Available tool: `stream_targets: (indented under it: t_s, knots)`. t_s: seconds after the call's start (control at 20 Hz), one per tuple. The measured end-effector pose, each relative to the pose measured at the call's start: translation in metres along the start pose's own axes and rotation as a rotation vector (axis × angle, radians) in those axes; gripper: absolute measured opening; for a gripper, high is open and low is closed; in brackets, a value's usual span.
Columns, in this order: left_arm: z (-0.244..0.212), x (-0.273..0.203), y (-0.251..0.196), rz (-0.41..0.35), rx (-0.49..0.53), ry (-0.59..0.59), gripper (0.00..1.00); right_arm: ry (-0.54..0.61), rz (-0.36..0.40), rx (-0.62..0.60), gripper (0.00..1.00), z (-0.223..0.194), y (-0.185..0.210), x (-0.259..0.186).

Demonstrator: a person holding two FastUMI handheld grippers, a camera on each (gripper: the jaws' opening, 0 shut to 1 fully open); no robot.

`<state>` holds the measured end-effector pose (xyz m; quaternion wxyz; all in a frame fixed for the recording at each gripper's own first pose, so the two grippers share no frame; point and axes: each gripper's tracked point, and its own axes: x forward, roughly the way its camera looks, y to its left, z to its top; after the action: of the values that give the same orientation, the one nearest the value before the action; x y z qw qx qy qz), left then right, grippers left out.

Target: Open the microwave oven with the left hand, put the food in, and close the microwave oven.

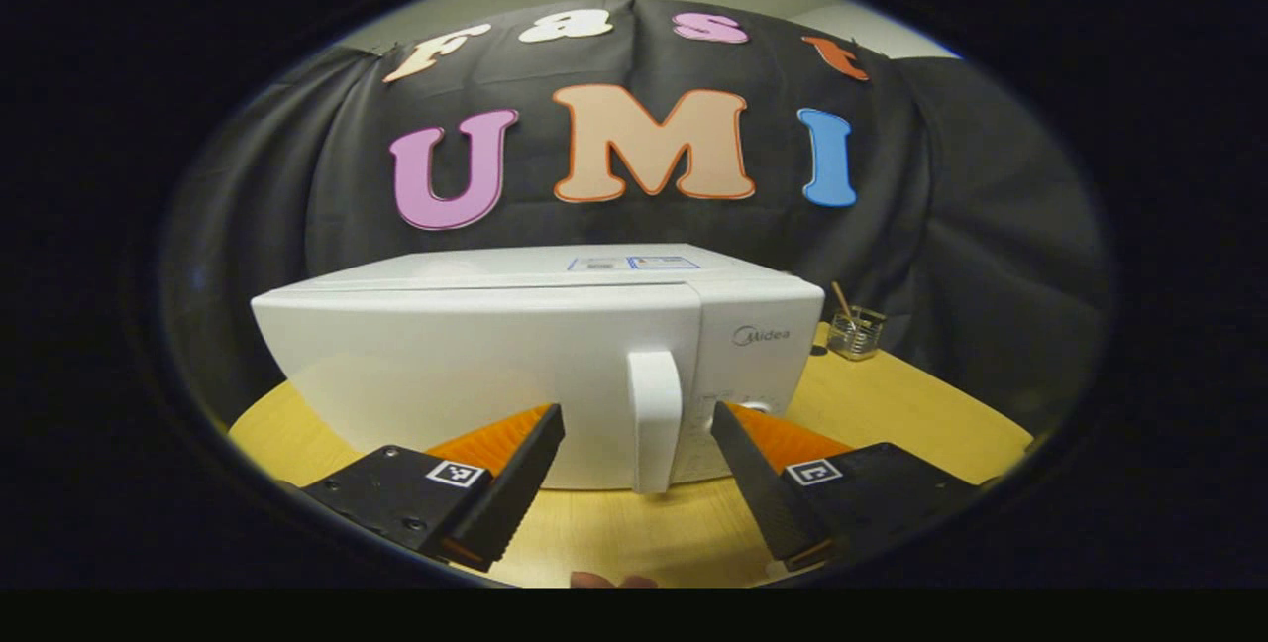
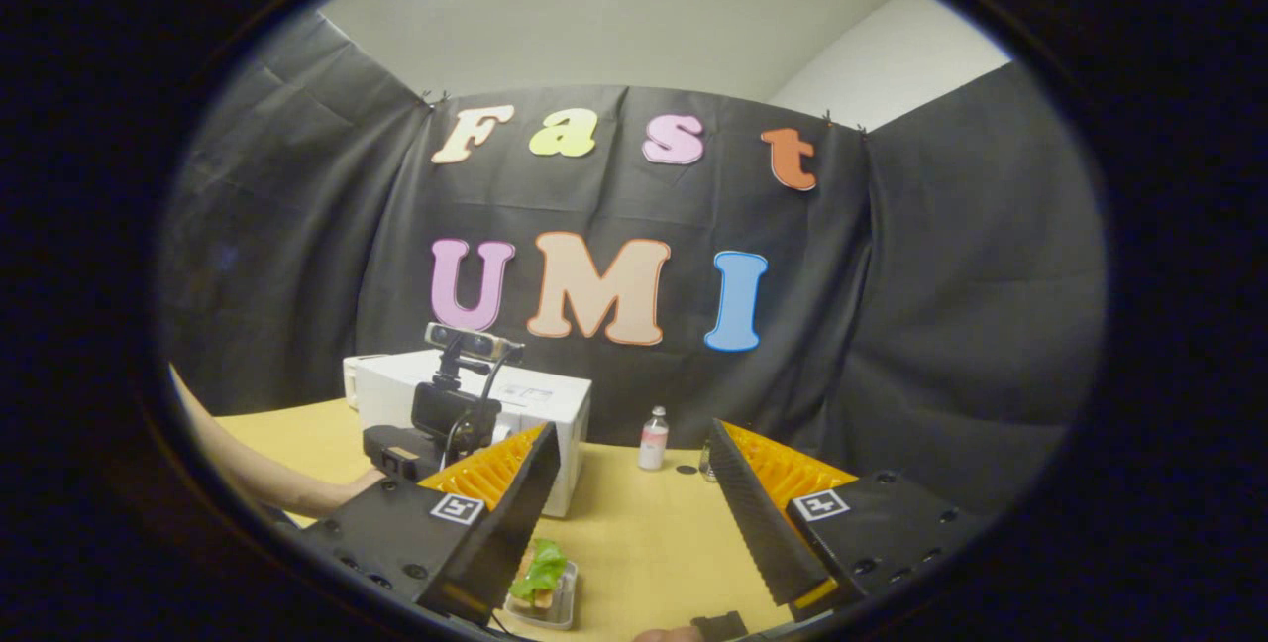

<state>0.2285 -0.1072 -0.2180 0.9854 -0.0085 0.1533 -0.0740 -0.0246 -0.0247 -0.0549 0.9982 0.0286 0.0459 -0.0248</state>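
A white microwave [image 1: 475, 365] stands on the yellow table [image 1: 892, 404] with its door shut. Its upright white handle [image 1: 655, 419] lies between the fingers of my left gripper [image 1: 637, 414], which is open and not touching it. In the right gripper view the microwave [image 2: 540, 399] sits at the back left, with the left gripper's camera rig [image 2: 451, 414] and a person's forearm [image 2: 267, 479] in front of it. My right gripper [image 2: 634, 454] is open and empty. The food [image 2: 540, 578], a sandwich with green lettuce in a clear tray, lies on the table below the right gripper's left finger.
A glass jar holding a stick [image 1: 854, 330] stands to the right of the microwave. In the right gripper view a small bottle with a pink label [image 2: 652, 439] and a dark spot [image 2: 686, 470] are on the table near the back cloth.
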Motion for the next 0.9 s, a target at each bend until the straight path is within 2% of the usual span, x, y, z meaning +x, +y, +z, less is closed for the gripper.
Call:
stream_targets:
  t_s: [0.05,0.1,0.15,0.2,0.3,0.4,0.45,0.5,0.55,0.6,0.65,0.8,0.9]
  knots:
    - [-0.002,0.001,0.002,0.007,-0.001,0.004,0.93,-0.004,-0.002,-0.005,0.92,0.002,-0.001,0.002]
    - [0.000,0.003,0.004,0.018,-0.005,-0.004,0.92,-0.010,-0.004,-0.005,0.96,0.004,-0.002,0.003]
    - [-0.001,0.004,0.003,0.022,-0.013,0.000,0.90,-0.011,-0.008,-0.004,0.93,0.003,-0.004,0.004]
    - [-0.001,0.006,0.001,0.027,-0.015,0.003,0.90,-0.011,-0.012,-0.002,0.96,0.004,-0.006,0.004]
    - [-0.003,0.008,-0.001,0.027,-0.007,0.009,0.85,-0.011,-0.025,0.000,0.96,0.004,-0.011,0.003]
    - [-0.003,0.011,0.002,0.035,0.009,0.013,0.56,-0.007,-0.040,0.003,0.96,0.002,-0.017,0.002]
    - [-0.007,0.009,-0.003,0.018,0.006,0.027,0.47,-0.002,-0.045,0.007,0.96,0.000,-0.018,0.001]
    - [-0.012,0.019,-0.001,-0.005,0.000,0.017,0.28,0.004,-0.048,0.013,0.93,-0.001,-0.018,0.001]
    - [-0.004,0.012,-0.004,-0.025,0.003,0.005,0.28,0.007,-0.049,0.023,0.93,-0.001,-0.018,0.000]
    - [-0.007,0.012,-0.006,-0.050,0.004,0.019,0.21,0.009,-0.049,0.034,0.93,-0.001,-0.018,0.001]
    - [-0.005,0.010,-0.006,-0.070,-0.002,0.012,0.24,0.009,-0.048,0.045,0.93,-0.001,-0.016,0.000]
    - [-0.007,0.006,-0.008,-0.119,0.034,0.037,0.14,0.010,-0.036,0.061,0.96,-0.001,-0.011,0.003]
    - [-0.021,-0.020,-0.004,-0.123,-0.025,0.097,0.10,0.019,-0.021,0.059,0.93,-0.003,-0.008,0.005]
